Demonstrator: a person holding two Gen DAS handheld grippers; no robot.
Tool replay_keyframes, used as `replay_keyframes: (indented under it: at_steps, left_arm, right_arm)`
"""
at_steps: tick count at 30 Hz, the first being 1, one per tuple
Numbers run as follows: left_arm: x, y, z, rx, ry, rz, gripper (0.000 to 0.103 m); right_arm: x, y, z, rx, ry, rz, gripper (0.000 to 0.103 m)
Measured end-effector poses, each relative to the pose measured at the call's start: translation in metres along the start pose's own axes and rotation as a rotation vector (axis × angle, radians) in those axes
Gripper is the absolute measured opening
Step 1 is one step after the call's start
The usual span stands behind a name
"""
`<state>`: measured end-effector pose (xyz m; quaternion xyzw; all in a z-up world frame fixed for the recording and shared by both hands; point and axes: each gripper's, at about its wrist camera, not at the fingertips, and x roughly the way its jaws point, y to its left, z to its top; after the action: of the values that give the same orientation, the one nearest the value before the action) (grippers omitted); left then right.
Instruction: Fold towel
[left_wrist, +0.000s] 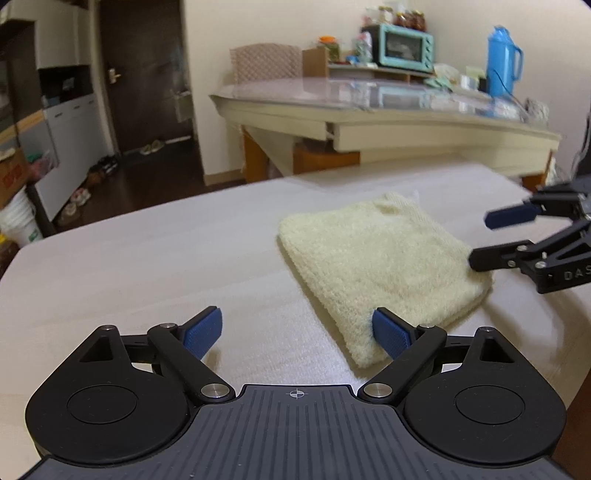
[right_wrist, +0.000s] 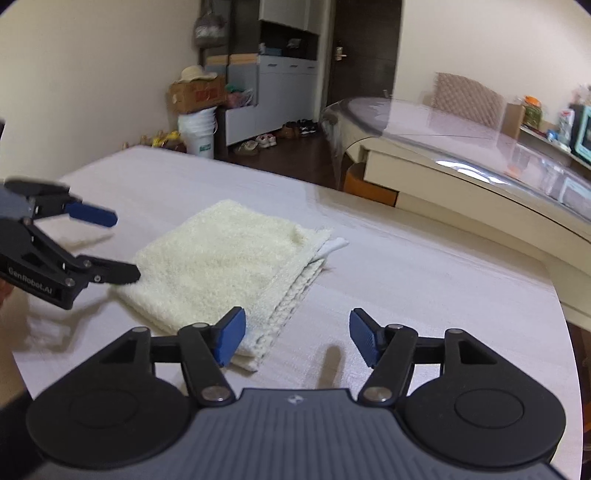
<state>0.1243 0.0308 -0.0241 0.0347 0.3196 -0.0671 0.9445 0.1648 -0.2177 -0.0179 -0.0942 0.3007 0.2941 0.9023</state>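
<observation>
A cream towel (left_wrist: 376, 266) (right_wrist: 221, 258) lies folded into a thick rectangle on the pale table (left_wrist: 147, 277) (right_wrist: 424, 277). My left gripper (left_wrist: 297, 328) is open at the towel's near corner, its right pad against the towel edge and nothing between the jaws. In the right wrist view the left gripper (right_wrist: 123, 246) sits at the towel's left side, lower finger touching the edge. My right gripper (right_wrist: 295, 328) is open, its left pad over the towel's near corner with bare table between the fingers. From the left wrist view the right gripper (left_wrist: 484, 240) stands open at the towel's right edge.
Beyond the table stands a glass-topped counter (left_wrist: 369, 110) carrying a teal oven (left_wrist: 404, 48) and a blue thermos (left_wrist: 502, 61). On the floor are shoes (right_wrist: 258, 142), a white bucket (right_wrist: 199, 133) and a cardboard box (right_wrist: 197, 94). The table edge curves off at the right (right_wrist: 569, 332).
</observation>
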Motion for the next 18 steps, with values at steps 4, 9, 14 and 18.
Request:
replay_keyframes:
  at_steps: [4,9,14,18]
  left_arm:
    - [-0.017,0.002,-0.001,-0.029,-0.018,0.009,0.095]
    - [-0.045,-0.008,-0.015,-0.04,-0.039,0.038,0.103]
    - [-0.067,-0.017,-0.031,-0.064,-0.03,0.041,0.103]
    - [-0.078,-0.018,-0.04,-0.1,-0.01,0.052,0.103]
  right_arm:
    - [-0.027,0.001,-0.005,0.096,-0.037,0.028,0.081]
    - [-0.056,0.017,-0.023,0.181,-0.051,0.03,0.102]
    - [-0.074,0.031,-0.04,0.248,-0.049,0.025,0.103]
    - [-0.086,0.039,-0.048,0.276,-0.044,0.014,0.103]
